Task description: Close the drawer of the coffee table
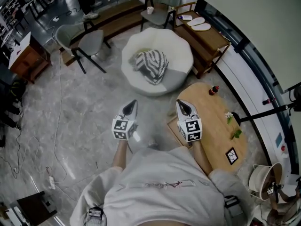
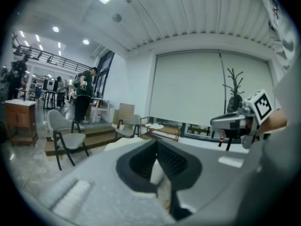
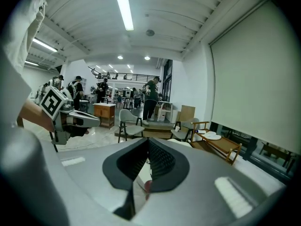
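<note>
The oval wooden coffee table (image 1: pixel 214 126) stands to the right in the head view. A pale wooden drawer edge (image 1: pixel 173 128) juts out of its left side, partly hidden under my right gripper (image 1: pixel 181 103). That gripper hangs over the table's left rim, shut and empty. My left gripper (image 1: pixel 131 103) is held over the marble floor to the left of the table, also shut with nothing in it. Both point toward the far side of the room. In the left gripper view the closed jaws (image 2: pixel 159 173) face the room, and the right gripper view shows the same (image 3: pixel 141 175).
On the table are a small red bottle (image 1: pixel 214 89), a sprig (image 1: pixel 229 117) and a square marker card (image 1: pixel 231 155). A round white seat (image 1: pixel 157 60) with a striped cushion (image 1: pixel 150 65) stands beyond. Chairs (image 1: pixel 87 44) and a wooden bench (image 1: pixel 204 34) lie farther off. A cable (image 1: pixel 56 126) runs across the floor.
</note>
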`<state>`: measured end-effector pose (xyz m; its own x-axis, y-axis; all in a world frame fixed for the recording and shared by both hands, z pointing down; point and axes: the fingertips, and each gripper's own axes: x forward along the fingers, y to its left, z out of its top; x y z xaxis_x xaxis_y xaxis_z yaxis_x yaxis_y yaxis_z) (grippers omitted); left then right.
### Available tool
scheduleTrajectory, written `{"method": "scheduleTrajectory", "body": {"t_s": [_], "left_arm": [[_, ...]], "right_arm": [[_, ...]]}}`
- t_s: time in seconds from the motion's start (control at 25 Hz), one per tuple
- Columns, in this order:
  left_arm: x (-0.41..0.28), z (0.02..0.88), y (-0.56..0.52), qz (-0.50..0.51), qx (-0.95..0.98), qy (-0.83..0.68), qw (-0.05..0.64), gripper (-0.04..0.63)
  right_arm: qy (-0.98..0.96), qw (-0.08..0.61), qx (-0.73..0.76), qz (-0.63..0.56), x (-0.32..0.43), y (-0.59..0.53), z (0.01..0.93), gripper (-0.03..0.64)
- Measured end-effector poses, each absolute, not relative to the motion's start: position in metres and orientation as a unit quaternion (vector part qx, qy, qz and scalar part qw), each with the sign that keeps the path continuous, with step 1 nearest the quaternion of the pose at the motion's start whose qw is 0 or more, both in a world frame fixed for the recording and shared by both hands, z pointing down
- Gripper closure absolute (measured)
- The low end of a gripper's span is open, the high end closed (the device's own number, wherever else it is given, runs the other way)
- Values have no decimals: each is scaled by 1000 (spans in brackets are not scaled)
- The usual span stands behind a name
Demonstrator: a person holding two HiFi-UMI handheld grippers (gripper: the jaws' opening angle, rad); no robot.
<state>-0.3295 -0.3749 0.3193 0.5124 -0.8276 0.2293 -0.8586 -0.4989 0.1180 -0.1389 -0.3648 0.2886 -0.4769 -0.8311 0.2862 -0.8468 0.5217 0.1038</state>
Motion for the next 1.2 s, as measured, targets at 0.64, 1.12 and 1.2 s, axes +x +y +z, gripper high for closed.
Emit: {"method": "scheduleTrajectory", "body": {"t_s": [0.64,1.12,1.2], "left_arm": [[-146,322,-380,115,947,-291,75,597],[15,316,-289,139,981,-131,32,597],[35,313,-267,133,985,-109,27,597]], "right_arm": [[-745,123,653,60,16,-299,297,614],[-607,99,784,89,159,-138,302,614],[-587,95,799,93,171,-108,303,614]]}}
